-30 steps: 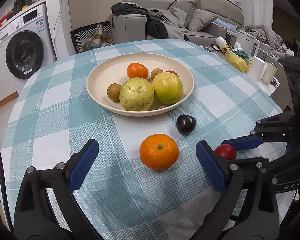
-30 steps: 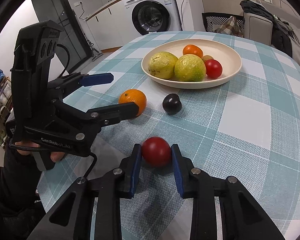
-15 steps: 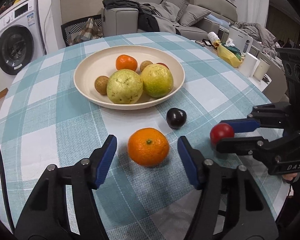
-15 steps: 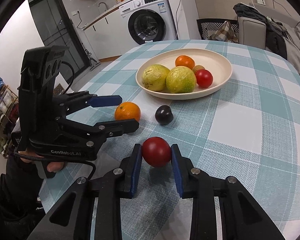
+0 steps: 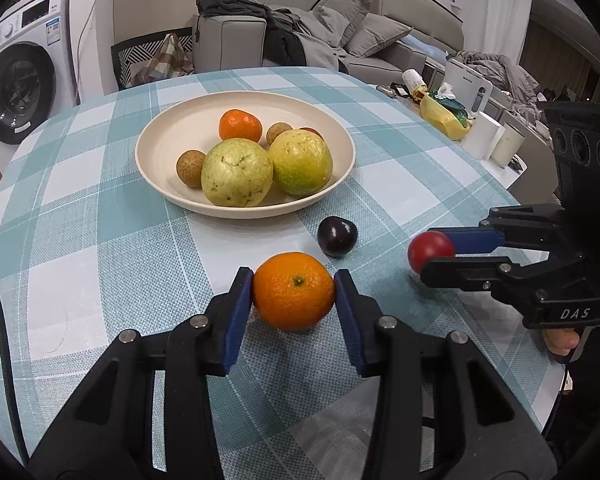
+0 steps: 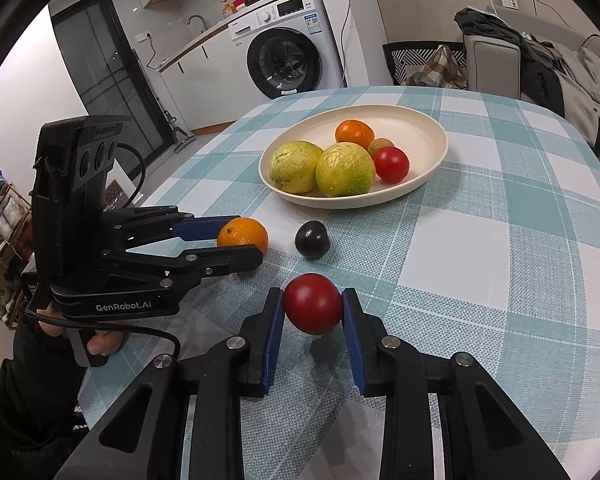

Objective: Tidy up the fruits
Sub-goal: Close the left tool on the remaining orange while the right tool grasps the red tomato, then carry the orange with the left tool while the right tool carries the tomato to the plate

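Observation:
My left gripper [image 5: 294,294] is shut on an orange [image 5: 293,290] at the near side of the table; it also shows in the right wrist view [image 6: 243,236]. My right gripper [image 6: 312,312] is shut on a red tomato [image 6: 312,309] and holds it just above the cloth; the tomato shows in the left wrist view [image 5: 430,250]. A dark plum [image 5: 337,236] lies on the cloth between them. A cream bowl [image 5: 160,136] beyond holds two yellow-green fruits, a small orange, a red tomato and two small brown fruits.
The round table has a teal checked cloth [image 5: 80,220]. A washing machine [image 6: 288,60] stands beyond the table's far edge. A side shelf with cups and a yellow bag [image 5: 444,114] is at the right. A sofa [image 5: 300,40] is behind.
My left gripper moved forward and closed on the orange. My right gripper has lifted the red tomato slightly off the cloth.

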### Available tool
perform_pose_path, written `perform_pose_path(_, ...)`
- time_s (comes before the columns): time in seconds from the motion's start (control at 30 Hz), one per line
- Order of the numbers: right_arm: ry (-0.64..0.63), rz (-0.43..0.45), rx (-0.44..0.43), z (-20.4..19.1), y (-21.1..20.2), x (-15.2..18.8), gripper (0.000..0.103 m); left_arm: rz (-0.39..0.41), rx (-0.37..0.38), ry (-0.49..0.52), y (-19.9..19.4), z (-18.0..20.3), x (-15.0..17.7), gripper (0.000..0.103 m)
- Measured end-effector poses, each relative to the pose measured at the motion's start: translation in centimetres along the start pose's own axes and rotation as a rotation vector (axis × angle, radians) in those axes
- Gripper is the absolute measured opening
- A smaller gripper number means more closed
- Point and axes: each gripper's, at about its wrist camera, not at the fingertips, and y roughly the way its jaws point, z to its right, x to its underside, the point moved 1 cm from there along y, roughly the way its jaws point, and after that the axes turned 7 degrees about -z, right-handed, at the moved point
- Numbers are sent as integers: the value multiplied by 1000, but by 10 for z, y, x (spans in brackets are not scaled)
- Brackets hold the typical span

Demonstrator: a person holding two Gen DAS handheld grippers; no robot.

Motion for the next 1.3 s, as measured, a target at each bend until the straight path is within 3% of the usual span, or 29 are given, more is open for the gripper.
perform_pose_path(0.63, 89, 193, 34, 18, -27, -7, 30, 173, -28, -29, -38, -4, -8, 38)
perform_pose_path(0.93, 98, 205, 44, 20, -19, -14, 30, 237, -56, -43, -49, -6, -13, 38)
perform_pose_path(1.3, 153, 248, 51, 28, -17, -28, 30, 261, -83, -75, -43, -15, -27, 38)
